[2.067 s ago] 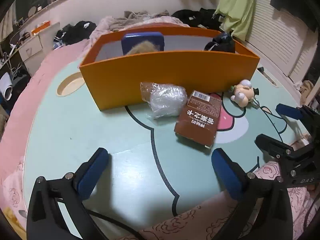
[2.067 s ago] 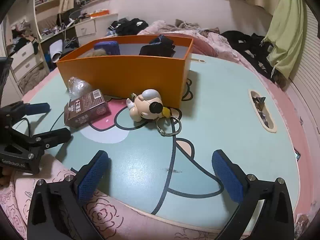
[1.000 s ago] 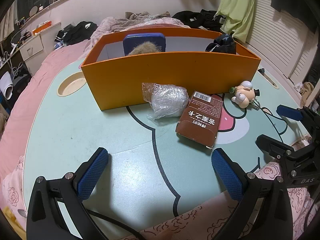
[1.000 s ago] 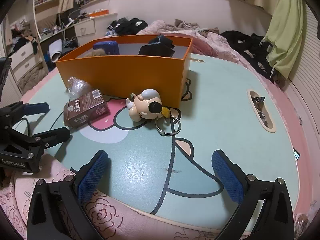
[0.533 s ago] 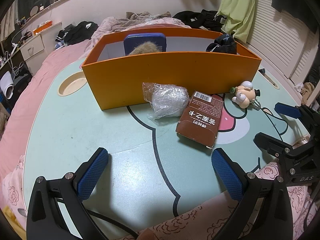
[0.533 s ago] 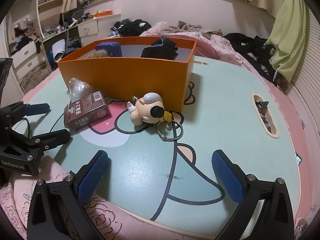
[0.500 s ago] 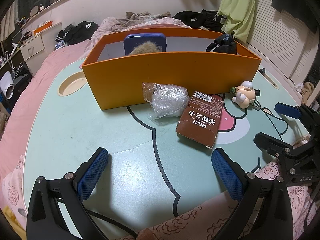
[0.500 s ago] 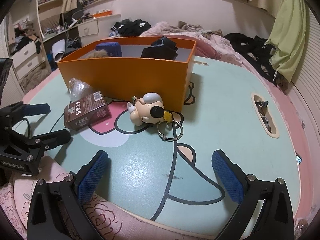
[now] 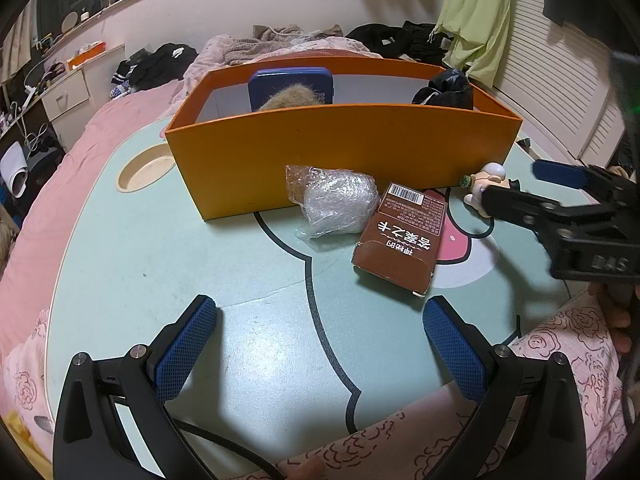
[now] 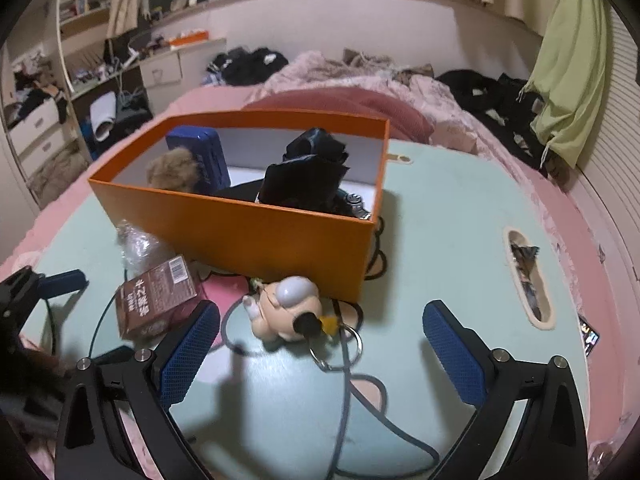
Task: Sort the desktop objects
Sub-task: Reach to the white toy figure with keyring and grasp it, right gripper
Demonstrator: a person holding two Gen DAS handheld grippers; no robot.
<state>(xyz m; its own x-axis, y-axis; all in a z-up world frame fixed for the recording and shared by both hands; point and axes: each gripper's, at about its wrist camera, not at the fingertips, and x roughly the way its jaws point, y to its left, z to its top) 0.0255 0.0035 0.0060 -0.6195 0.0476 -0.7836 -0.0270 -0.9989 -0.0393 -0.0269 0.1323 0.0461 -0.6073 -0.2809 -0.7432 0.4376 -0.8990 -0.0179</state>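
Orange box [image 9: 340,160] open-topped, brown carton [image 9: 400,240] flat, crumpled plastic bag [image 9: 336,200], pig keychain [image 10: 286,312] before it

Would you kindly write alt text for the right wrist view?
The open right gripper, its jaws just narrowing slightly, hangs over a small toy keychain lying on the table by an orange box. A brown carton lies to the left.

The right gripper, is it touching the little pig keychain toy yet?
Apart. The right wrist view shows the right gripper open, table visible between its fingertips and the toy.
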